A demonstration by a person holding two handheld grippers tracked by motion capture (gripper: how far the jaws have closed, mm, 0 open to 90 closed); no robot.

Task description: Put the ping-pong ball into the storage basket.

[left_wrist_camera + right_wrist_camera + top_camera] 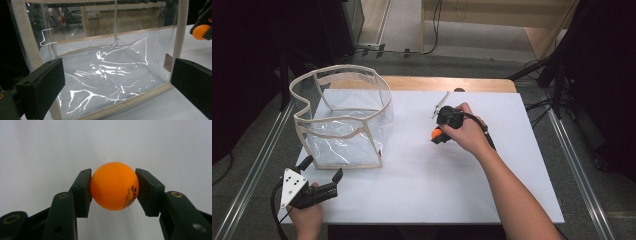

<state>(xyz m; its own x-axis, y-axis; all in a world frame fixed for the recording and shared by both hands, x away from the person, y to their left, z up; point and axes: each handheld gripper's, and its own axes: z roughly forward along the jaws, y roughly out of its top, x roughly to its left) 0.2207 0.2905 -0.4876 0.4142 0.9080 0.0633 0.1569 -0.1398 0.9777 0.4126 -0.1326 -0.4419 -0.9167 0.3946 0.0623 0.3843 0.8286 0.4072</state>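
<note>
Between the two black jaws of the right tongs (113, 187) sits an orange ball (114, 186), pinched on both sides by the pads, with dark print on its lower right; from above, the same ball (436, 133) peeks out of the right hand (467, 132), low over the white counter (452, 185) and well to the right of the clear bag (344, 120). That bag, a see-through plastic tote with cream fabric trim, stands upright and open-mouthed on the left part of the counter, its rim sagging into a wavy loop. The left tongs (323, 169) wait just in front of the bag's near lower corner, jaws spread wide and gripping nothing; along them the bag's near wall (110, 75) glints, and the right tongs with the ball show off at the upper right edge. I'd judge the step in hand to be the carry: the ball is gripped and lifted, not yet brought over. The next move, as I see it, calls for raising the ball above the rim, swinging it across over the open mouth, and letting go inside. The floppy rim may want steadying, and the left tongs look well placed for that.
</note>
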